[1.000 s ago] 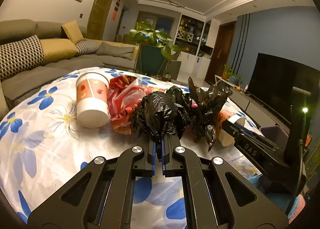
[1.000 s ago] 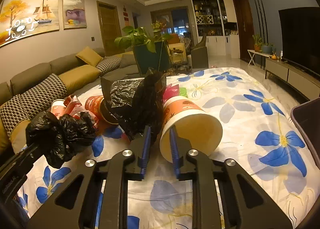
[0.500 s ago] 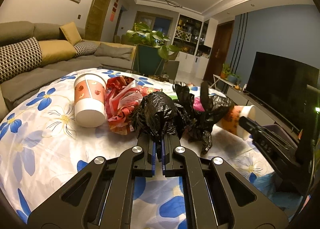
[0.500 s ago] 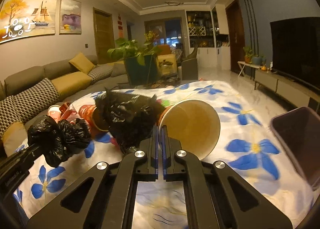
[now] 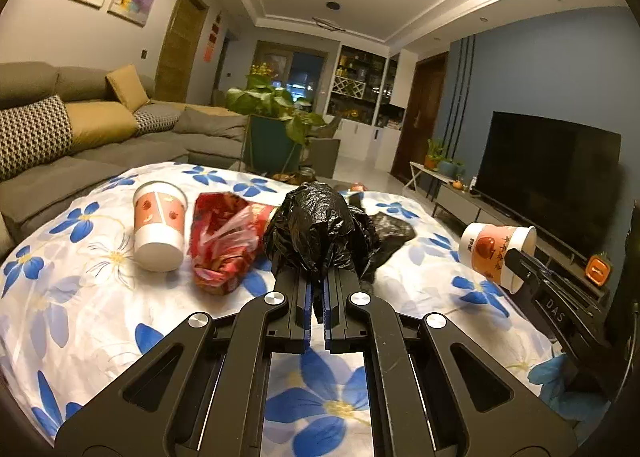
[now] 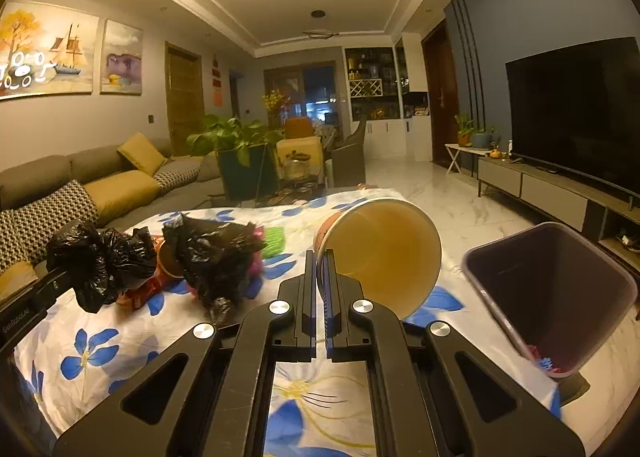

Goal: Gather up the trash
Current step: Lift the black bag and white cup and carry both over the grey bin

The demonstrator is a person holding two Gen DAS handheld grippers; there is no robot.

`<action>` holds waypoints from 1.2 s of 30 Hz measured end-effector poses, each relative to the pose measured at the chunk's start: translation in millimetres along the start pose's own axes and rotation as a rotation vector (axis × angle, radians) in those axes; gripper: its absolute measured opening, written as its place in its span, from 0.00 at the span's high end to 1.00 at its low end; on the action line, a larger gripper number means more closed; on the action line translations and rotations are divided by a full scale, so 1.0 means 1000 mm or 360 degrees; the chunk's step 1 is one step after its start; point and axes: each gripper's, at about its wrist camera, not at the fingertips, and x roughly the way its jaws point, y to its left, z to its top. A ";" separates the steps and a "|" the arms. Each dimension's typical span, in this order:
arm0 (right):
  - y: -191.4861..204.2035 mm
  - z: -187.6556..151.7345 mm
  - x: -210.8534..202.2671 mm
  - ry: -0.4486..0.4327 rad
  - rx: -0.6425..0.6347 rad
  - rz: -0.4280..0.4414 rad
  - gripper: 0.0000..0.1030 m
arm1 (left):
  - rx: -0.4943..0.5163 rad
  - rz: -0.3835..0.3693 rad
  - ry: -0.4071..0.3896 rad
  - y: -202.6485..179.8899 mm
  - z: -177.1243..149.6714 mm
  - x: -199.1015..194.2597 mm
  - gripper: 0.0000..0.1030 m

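Clearly "DAS"-lettered right gripper (image 5: 514,259) clamped on paper cup (image 5: 496,253), left gripper (image 5: 318,285) pinching black bag (image 5: 316,229).

1. Table (image 5: 72,321): carries the trash; the sofa (image 5: 80,161) lies to its left, the television (image 5: 552,169) to its right, and a potted plant (image 5: 272,113) behind its far edge.
2. Upside-down cup (image 5: 159,225): on the table, at the left.
3. Snack wrapper (image 5: 224,241): just right of that cup.
4. Crumpled bag (image 5: 316,229): right of the wrapper, at the tips of the left gripper (image 5: 317,293).
5. Second bag (image 6: 212,253): on the table, between the two grippers.
6. Tilted cup (image 6: 380,253): at the tips of the right gripper (image 6: 318,277), above the table's right edge.
7. Bin (image 6: 560,297): right of the table, below that cup.
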 end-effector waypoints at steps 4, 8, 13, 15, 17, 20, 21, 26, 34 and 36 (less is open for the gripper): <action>-0.014 0.001 -0.009 -0.0022 0.0008 -0.0043 0.96 | 0.0012 -0.0037 0.0018 -0.013 0.005 0.001 0.97; -0.033 0.002 -0.018 -0.0047 0.0015 -0.0120 0.96 | 0.0069 -0.0047 0.0031 -0.029 0.009 0.005 0.97; -0.057 0.005 -0.030 -0.0089 0.0039 -0.0212 0.96 | 0.0131 -0.0098 0.0050 -0.059 0.013 0.012 0.97; -0.066 0.006 -0.034 -0.0106 0.0047 -0.0245 0.96 | 0.0152 -0.0124 0.0052 -0.068 0.012 0.014 0.97; -0.074 0.007 -0.040 -0.0127 0.0048 -0.0287 0.96 | 0.0177 -0.0155 0.0058 -0.082 0.011 0.017 0.97; -0.085 0.007 -0.047 -0.0156 0.0037 -0.0349 0.96 | 0.0205 -0.0203 0.0060 -0.101 0.010 0.021 0.97; -0.088 0.007 -0.049 -0.0163 0.0035 -0.0367 0.96 | 0.0214 -0.0223 0.0063 -0.108 0.009 0.023 0.97; -0.107 0.007 -0.056 -0.0188 0.0048 -0.0442 0.96 | 0.0241 -0.0342 0.0083 -0.133 0.010 0.034 0.97; -0.127 0.007 -0.060 -0.0230 0.0043 -0.0562 0.96 | 0.0301 -0.0471 0.0082 -0.182 0.012 0.053 0.97; -0.133 0.006 -0.059 -0.0228 0.0047 -0.0587 0.97 | 0.0324 -0.0508 0.0071 -0.194 0.011 0.057 0.97</action>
